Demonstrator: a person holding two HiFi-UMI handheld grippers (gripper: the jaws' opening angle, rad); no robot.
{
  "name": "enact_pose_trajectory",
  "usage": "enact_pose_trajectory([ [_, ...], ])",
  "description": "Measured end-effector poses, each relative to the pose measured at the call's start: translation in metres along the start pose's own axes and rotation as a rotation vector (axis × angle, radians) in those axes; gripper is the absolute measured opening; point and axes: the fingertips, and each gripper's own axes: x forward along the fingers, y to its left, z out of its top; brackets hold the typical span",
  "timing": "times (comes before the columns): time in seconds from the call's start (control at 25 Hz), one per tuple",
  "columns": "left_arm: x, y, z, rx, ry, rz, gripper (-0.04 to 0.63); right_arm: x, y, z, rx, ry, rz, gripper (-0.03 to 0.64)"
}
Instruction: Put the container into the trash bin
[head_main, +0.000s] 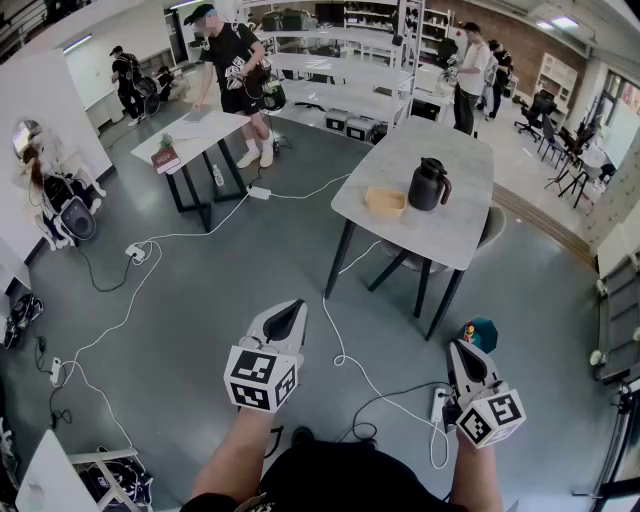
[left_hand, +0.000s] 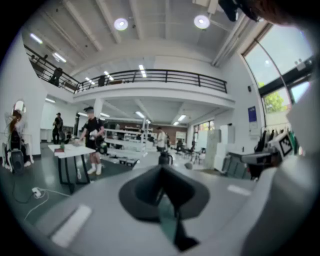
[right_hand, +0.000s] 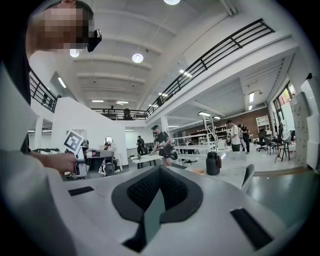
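Here we are, standing well back from the table (head_main: 440, 240), and nothing is in hand yet. The left gripper (head_main: 293, 306) sits low in the middle of the head view with its jaws pressed together and nothing between them. The right gripper (head_main: 459, 347), at the lower right, is closed up just the same and also empty.

The container (head_main: 386, 203) is the tan, shallow, open one up on the table, right of centre in the upper half of the frame. It rests just beside a black jug (head_main: 428, 185), so the whole task lies ahead of us: walk over, grasp, carry, drop.

What could trip us up? Quite literally, the white cable (head_main: 345, 352) snaking across the floor between us and the table; a foot caught there would spoil the approach. At the table, the jug stands so near the container that a wide reach could knock it over. Both sets of jaws must also spread before they arrive, or they will just shove the container along the top. Its rim looks thin, so we judge a shallow pinch could slip during the carry.

As for the trash bin, we cannot pick it out for sure. A teal object (head_main: 484, 334) on the floor by the right gripper may be it.
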Motion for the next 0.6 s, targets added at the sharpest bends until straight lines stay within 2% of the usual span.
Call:
enact_pose_trajectory([
  [0.16, 0.026, -0.011, 0.025, 0.025, -0.018, -0.021, 0.008, 0.019, 0.0, 0.031, -0.085, -0.042, 0.057, -0.009],
  [0.28, 0.03, -0.021, 0.047, 0.023, -0.071, -0.025, 0.008, 0.023, 0.007, 0.059, -0.121, -0.106, 0.085, -0.009],
  [0.4, 0.015, -0.041, 0.05, -0.038, -0.14, -0.083, 0.008, 0.008, 0.004, 0.055, -0.104, -0.129, 0.08, -0.009],
  [0.52, 0.019, -0.047, 0.034, -0.043, -0.111, -0.037, 0.008, 0.002, -0.016, 0.035, -0.033, -0.109, 0.046, -0.009],
  [0.6, 0.034, -0.055, 0.031, -0.045, -0.104, -0.012, 0.008, 0.003, -0.026, 0.037, -0.007, -0.124, 0.051, -0.009],
])
